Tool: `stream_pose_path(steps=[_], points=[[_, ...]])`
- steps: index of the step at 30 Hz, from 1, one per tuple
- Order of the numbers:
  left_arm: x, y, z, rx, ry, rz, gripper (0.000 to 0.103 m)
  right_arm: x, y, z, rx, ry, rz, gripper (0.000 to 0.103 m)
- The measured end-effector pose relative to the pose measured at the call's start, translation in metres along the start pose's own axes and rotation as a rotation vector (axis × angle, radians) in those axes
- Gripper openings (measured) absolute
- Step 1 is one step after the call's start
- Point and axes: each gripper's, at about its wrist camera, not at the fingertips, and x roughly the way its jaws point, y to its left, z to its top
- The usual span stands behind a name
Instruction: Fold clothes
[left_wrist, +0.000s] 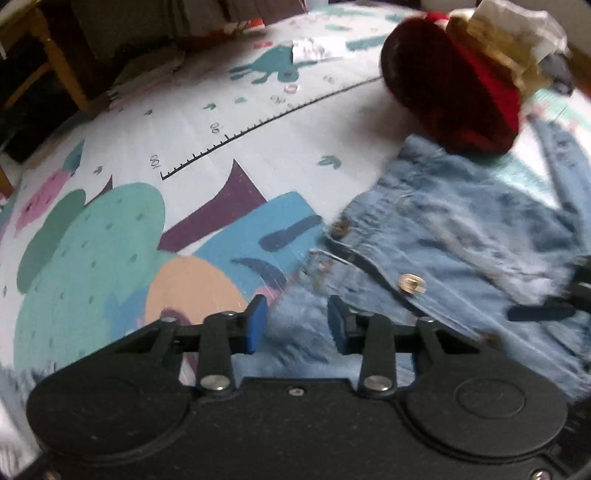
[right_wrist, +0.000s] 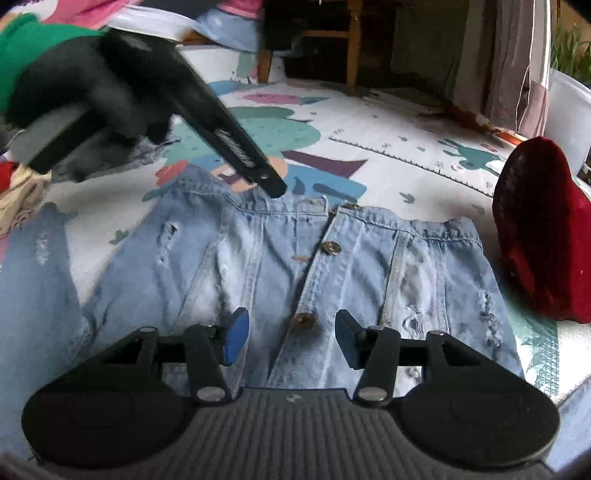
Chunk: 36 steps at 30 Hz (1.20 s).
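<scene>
Hovering over the denim, the left gripper (left_wrist: 297, 325) had its blue pads apart with only fabric showing behind the gap; nothing looked pinched. Its view was smeared. The right gripper (right_wrist: 288, 338) likewise stood parted above the button placket, holding nothing. The denim jacket (right_wrist: 295, 258) lay spread front-up on the play mat (right_wrist: 406, 162), buttons closed down the middle, one sleeve trailing off to the picture's left. No fold appeared made, so the work seemed barely begun: sleeves and sides all remained to be turned in. In the right wrist view the left tool slanted steeply down, its tip at the jacket's top hem. A dark red garment (right_wrist: 539, 236) sat just beside the jacket's edge.
</scene>
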Motion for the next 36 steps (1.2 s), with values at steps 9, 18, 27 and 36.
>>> stream_pose_path(steps=[9,18,27,36], points=[[0.011,-0.003,0.01,-0.053,-0.027,0.038,0.0,0.001,0.001,-0.012,0.014,-0.001,0.015,0.054],[0.0,-0.016,0.003,-0.124,-0.042,-0.015,0.0,-0.011,0.014,-0.02,-0.022,-0.003,0.021,0.057],[0.003,-0.025,0.017,-0.117,0.001,-0.021,0.018,-0.035,0.034,-0.027,-0.304,0.047,0.148,0.055],[-0.054,-0.047,0.051,-0.143,-0.115,-0.133,0.04,-0.143,-0.097,0.003,-0.454,0.276,0.235,0.057]])
